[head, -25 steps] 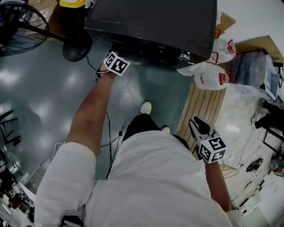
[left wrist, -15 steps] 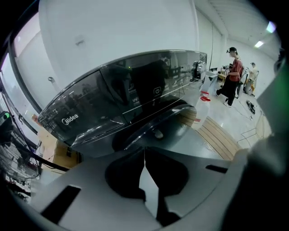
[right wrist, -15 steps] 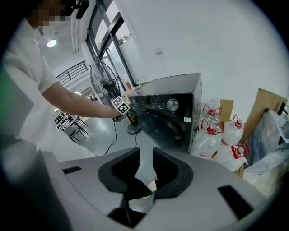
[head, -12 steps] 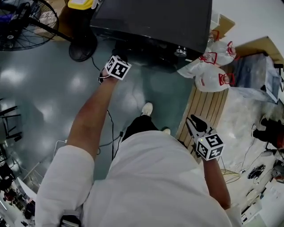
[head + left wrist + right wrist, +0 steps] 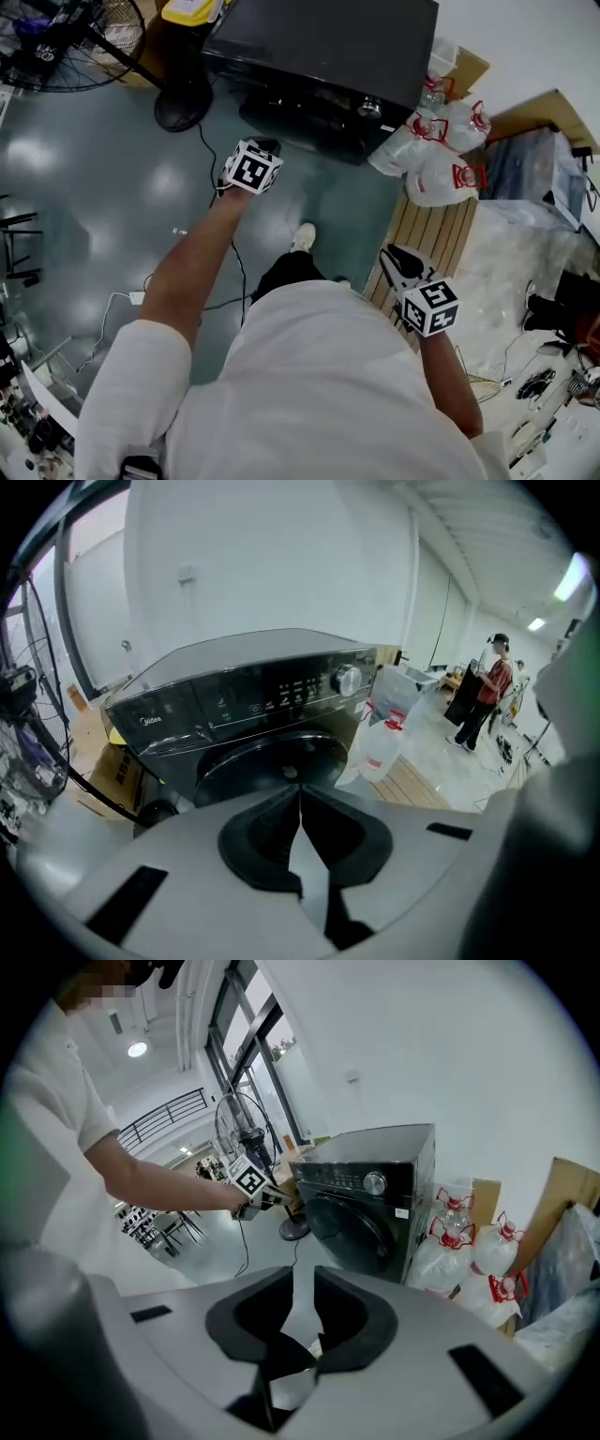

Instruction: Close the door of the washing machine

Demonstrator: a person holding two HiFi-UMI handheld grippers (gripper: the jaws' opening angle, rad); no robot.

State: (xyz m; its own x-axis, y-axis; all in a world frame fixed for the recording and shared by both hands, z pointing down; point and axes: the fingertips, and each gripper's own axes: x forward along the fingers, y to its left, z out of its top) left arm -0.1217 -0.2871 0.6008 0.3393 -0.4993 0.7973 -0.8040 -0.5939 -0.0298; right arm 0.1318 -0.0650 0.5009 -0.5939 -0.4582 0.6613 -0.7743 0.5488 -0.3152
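Washing machine (image 5: 323, 47): boxy, glossy black, at your 12 o'clock; round door (image 5: 352, 1227) lay shut against its front.
Left gripper (image 5: 300, 794): your jaws pressed together, empty.
Right gripper (image 5: 303, 1279): your jaws stood slightly apart, had just been closing, held nothing.

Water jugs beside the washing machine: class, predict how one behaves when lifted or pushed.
The water jugs look thin and clear, so probably squashy under a grip. Possibly heavy, though their fill cannot be told. Packed close beside the washing machine, one pushed would likely bump its neighbours.
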